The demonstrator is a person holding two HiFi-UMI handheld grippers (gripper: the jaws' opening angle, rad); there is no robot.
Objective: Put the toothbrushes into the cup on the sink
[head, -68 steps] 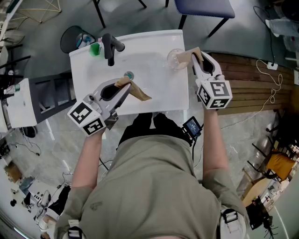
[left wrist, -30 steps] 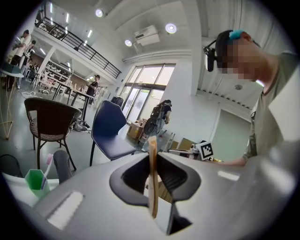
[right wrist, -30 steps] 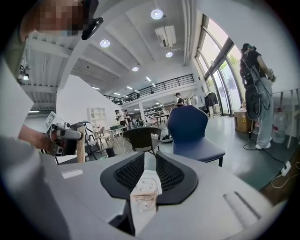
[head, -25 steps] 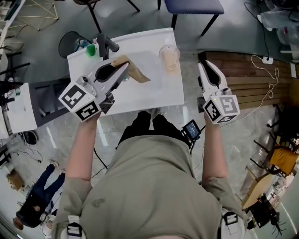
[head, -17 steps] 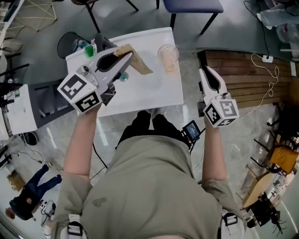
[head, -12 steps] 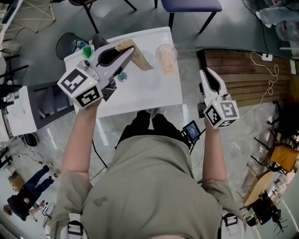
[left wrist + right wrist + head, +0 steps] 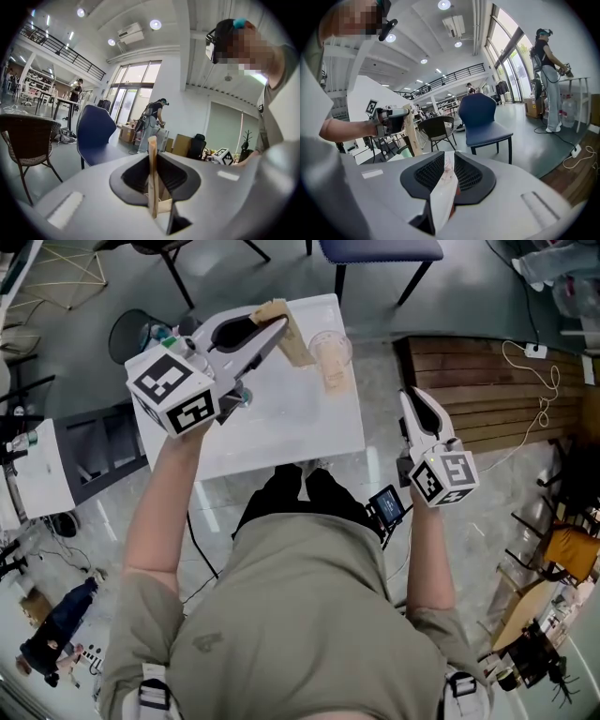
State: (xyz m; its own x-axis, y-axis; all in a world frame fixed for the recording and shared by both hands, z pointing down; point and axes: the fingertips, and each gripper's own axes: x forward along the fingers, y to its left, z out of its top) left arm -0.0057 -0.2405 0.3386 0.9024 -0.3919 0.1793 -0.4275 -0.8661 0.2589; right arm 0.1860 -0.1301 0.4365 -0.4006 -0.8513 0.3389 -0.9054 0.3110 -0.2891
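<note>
My left gripper (image 7: 275,326) is shut on a tan paper-wrapped toothbrush (image 7: 294,337), held above the far edge of the white sink (image 7: 281,423). The pack's tip sits just left of the clear cup (image 7: 330,345). A second tan toothbrush pack (image 7: 335,371) stands in the cup. In the left gripper view, the pack (image 7: 152,180) stands edge-on between the black pads of the left gripper (image 7: 153,161). My right gripper (image 7: 412,396) hangs off the sink's right side over the floor, jaws together with nothing held. In the right gripper view, the right gripper (image 7: 446,159) points past the left gripper (image 7: 391,123) and its pack (image 7: 410,135).
A green bottle (image 7: 169,333) and a dark round bin (image 7: 127,332) lie at the sink's far left. The drain (image 7: 244,397) shows under my left gripper. A blue chair (image 7: 375,249) stands beyond the sink. Wooden decking (image 7: 487,381) lies to the right.
My left gripper has carried the tan pack away from me and rightward, from over the basin to the far edge beside the cup. The right gripper has drifted slightly toward me.
</note>
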